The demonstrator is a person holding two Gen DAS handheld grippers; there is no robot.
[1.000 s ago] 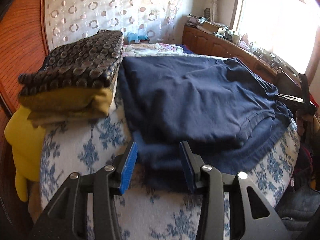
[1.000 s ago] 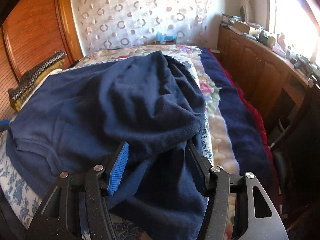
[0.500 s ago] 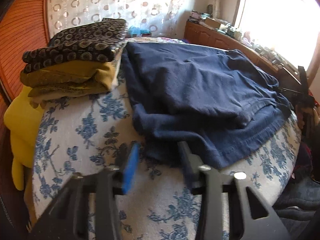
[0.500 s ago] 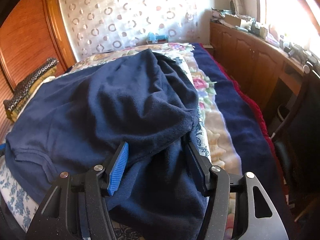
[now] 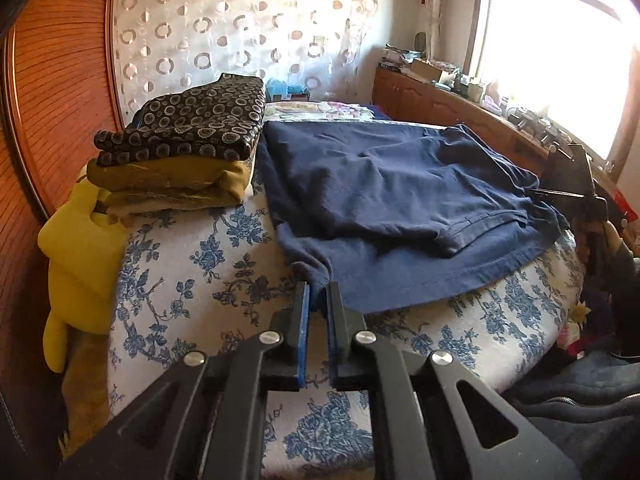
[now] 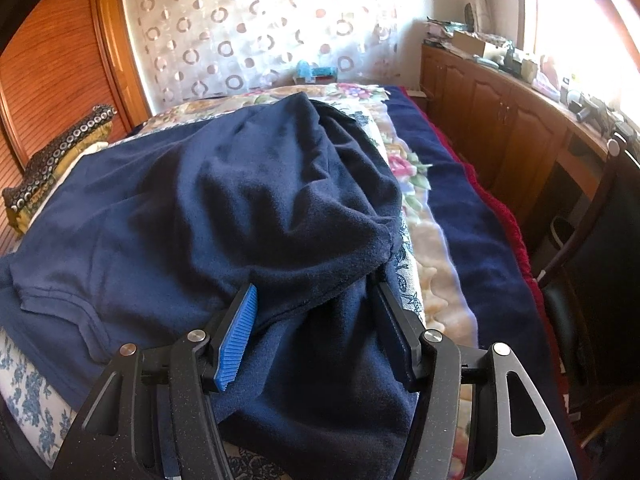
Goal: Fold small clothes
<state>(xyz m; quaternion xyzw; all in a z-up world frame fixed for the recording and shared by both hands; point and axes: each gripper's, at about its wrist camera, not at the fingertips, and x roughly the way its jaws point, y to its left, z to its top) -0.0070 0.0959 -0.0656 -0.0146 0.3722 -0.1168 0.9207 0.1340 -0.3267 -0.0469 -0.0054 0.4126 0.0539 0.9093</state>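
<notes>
A navy garment (image 5: 380, 184) lies spread on the bed with a hemmed fold across its near right part. My left gripper (image 5: 318, 304) sits at the garment's near left corner. Its jaws are closing, and the blue pads pinch a small tuck of that corner, which is drawn toward me. In the right wrist view the same navy garment (image 6: 200, 208) is bunched into a thick mound. My right gripper (image 6: 316, 312) straddles the near end of that mound with jaws wide. Its blue left pad (image 6: 236, 336) shows bare, and the right pad is partly hidden by cloth.
A stack of folded clothes (image 5: 188, 148), dark patterned over mustard, stands at the left beside the garment. A yellow cushion (image 5: 76, 264) hangs off the bed's left edge. The blue floral sheet (image 5: 192, 280) covers the near bed. A navy blanket (image 6: 460, 220) and wooden cabinets (image 6: 500, 128) are on the right.
My left gripper drew back toward the near edge while its jaws narrowed from wide apart onto the garment's corner. The right gripper and its bunch of cloth stayed put.
</notes>
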